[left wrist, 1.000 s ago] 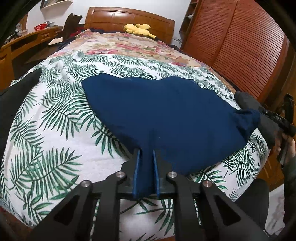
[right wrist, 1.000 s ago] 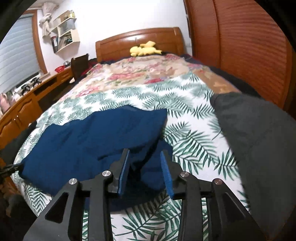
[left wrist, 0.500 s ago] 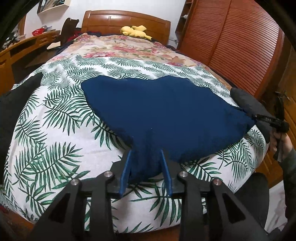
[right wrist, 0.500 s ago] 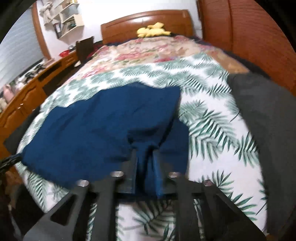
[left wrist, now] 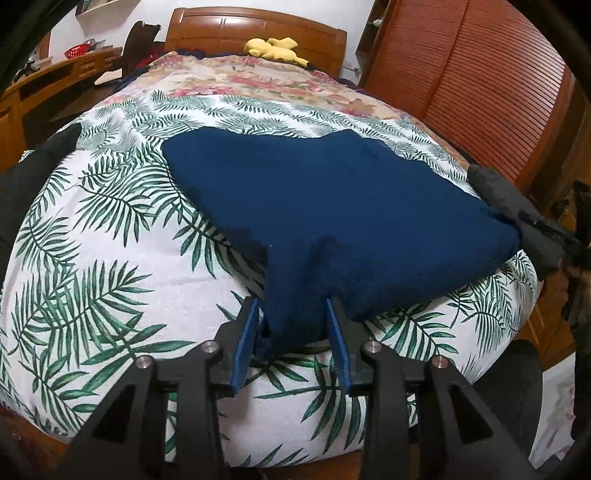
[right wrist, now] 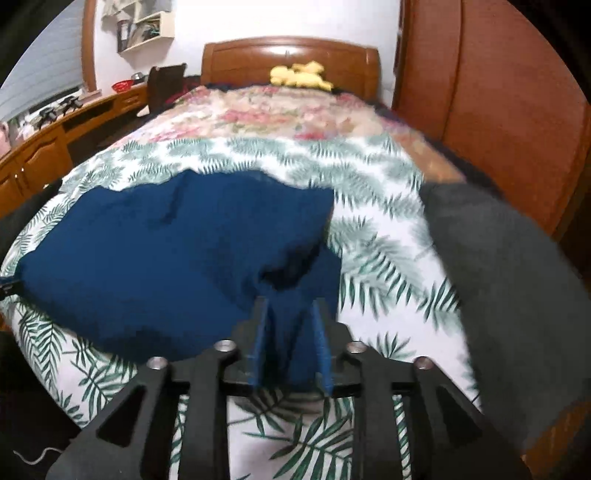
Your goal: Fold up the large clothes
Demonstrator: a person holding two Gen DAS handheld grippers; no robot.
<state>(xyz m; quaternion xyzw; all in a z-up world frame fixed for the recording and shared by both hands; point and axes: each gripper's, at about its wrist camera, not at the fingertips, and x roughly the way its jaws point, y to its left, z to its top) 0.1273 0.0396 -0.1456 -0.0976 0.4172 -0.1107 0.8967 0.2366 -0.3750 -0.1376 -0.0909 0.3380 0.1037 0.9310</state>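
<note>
We see the navy garment (left wrist: 332,206) spread near the bed's (left wrist: 92,295) foot edge. The left claw (left wrist: 293,332) and right claw (right wrist: 291,334), jaws just opened, straddle its near corners without pinching. Loose cloth may slide off that edge, or bunch unevenly if we regrip only one layer.

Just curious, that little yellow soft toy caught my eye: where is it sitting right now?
The yellow soft toy lies at the far end of the bed, against the wooden headboard, beyond the floral quilt.
</note>
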